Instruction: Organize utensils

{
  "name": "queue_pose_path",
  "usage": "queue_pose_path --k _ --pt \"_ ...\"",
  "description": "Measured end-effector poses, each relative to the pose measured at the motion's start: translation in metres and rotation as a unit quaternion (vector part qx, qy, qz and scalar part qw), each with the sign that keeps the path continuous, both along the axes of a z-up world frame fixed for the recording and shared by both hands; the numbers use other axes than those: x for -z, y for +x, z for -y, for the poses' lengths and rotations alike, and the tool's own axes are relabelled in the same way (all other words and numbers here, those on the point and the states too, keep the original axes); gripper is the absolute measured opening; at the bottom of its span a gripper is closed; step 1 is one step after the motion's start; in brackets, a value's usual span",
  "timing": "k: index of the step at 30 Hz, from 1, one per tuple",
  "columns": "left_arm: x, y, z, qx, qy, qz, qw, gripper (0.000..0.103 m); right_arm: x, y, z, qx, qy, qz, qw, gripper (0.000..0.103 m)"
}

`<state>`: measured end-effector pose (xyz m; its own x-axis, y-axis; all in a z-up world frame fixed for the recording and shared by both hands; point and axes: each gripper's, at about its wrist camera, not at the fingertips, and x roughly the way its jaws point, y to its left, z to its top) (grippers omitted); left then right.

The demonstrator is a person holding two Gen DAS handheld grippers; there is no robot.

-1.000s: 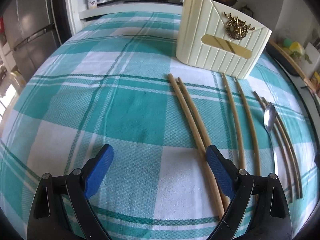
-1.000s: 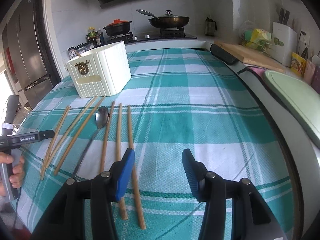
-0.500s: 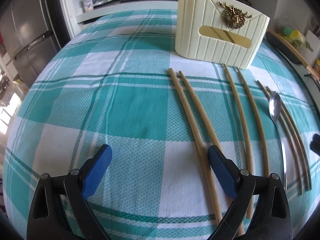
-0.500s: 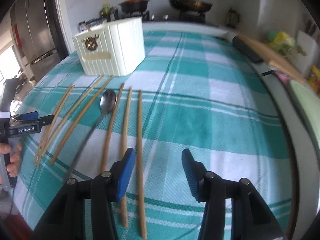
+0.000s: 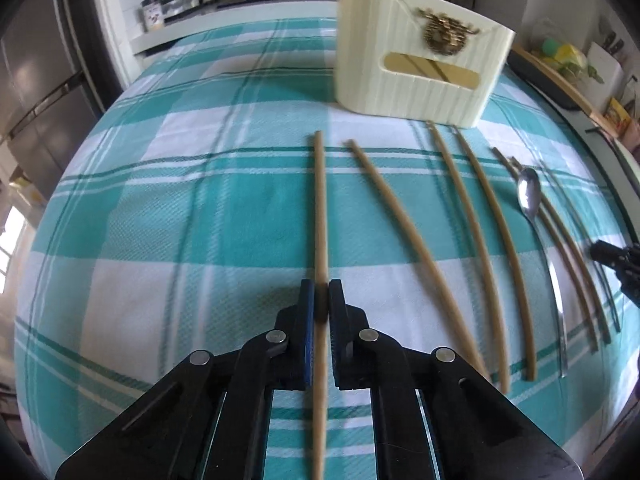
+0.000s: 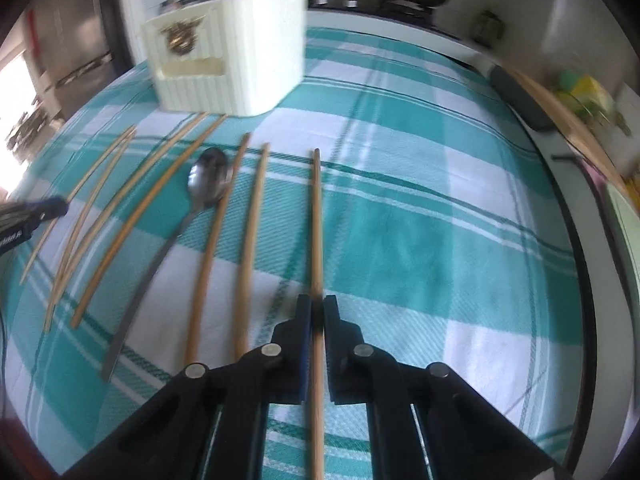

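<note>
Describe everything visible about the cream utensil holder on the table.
The cream utensil holder is a ribbed, plastic-looking box with rounded corners, standing upright on the checked tablecloth at the far end of the row of chopsticks. Its front bears a brassy antlered emblem above a slot-shaped window showing tan sticks inside. Nothing grips it.

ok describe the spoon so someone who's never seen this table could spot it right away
Start at the cream ribbed utensil holder on the teal checked tablecloth. In front of it lies a row of wooden chopsticks; the spoon lies among them, bowl toward the holder. It is the only shiny metal piece, with a rounded bowl and flat grey handle.
</note>
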<state>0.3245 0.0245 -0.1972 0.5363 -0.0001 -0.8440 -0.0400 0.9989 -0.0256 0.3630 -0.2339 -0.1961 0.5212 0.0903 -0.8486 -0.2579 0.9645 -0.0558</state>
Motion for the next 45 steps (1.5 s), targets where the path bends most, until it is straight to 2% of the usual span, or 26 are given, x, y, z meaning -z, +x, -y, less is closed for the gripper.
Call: queue_pose_path --k 6,10,11,12,13,14,15,17,22,24,27,39,42,45 --pt "-0.001 -0.014 -0.036 0.006 0.004 -0.01 0.9999 0.006 -0.001 -0.024 0.031 0.06 -0.013 0.004 0.998 0.006" --pt "-0.002 -0.022 -0.055 0.013 -0.014 -0.013 0.9997 0.008 -0.004 -0.04 0.041 0.065 -0.012 0.013 0.998 0.007" --pt "-0.001 -0.023 -0.057 0.015 -0.022 -0.013 0.9996 0.012 -0.004 -0.042 0.042 0.063 -0.003 0.02 0.998 0.008" --pt "-0.001 -0.023 -0.057 0.019 -0.028 -0.012 0.9994 0.02 -0.004 -0.041 0.042 0.062 0.002 0.022 0.998 0.02" --pt "-0.001 -0.024 -0.054 0.025 -0.032 -0.011 0.9991 0.026 -0.002 -0.041 0.042 0.064 0.007 0.023 0.998 0.038" --pt "-0.002 -0.023 -0.051 0.031 -0.031 -0.01 0.999 0.039 -0.001 -0.04 0.042 0.067 0.01 0.023 0.997 0.043" --pt "-0.002 -0.023 -0.047 0.036 -0.026 -0.009 0.9989 0.056 0.001 -0.04 0.043 0.068 0.017 0.023 0.997 0.044" --pt "0.002 -0.02 -0.039 0.032 0.007 -0.013 0.9994 0.071 0.004 -0.037 0.042 0.069 0.024 0.028 0.997 0.044" --pt "0.006 -0.015 -0.038 0.02 0.012 -0.014 0.9996 0.082 0.007 -0.032 0.044 0.069 0.03 0.035 0.997 0.045" --pt "0.008 -0.013 -0.039 0.015 0.016 -0.016 0.9996 0.09 0.007 -0.032 0.044 0.069 0.031 0.04 0.996 0.045" --pt "0.01 -0.012 -0.041 0.011 0.015 -0.018 0.9997 0.094 0.008 -0.035 0.045 0.068 0.033 0.047 0.996 0.045" --pt "0.014 -0.011 -0.043 0.011 0.017 -0.018 0.9996 0.1 0.008 -0.034 0.044 0.069 0.028 0.042 0.996 0.045" --pt "0.012 -0.007 -0.046 0.033 0.009 -0.036 0.9988 0.098 0.007 -0.03 0.042 0.064 0.022 0.026 0.997 0.045" --pt "0.007 0.003 -0.056 0.052 -0.006 -0.054 0.9971 0.094 0.003 -0.024 0.043 0.046 0.019 -0.011 0.999 0.045"
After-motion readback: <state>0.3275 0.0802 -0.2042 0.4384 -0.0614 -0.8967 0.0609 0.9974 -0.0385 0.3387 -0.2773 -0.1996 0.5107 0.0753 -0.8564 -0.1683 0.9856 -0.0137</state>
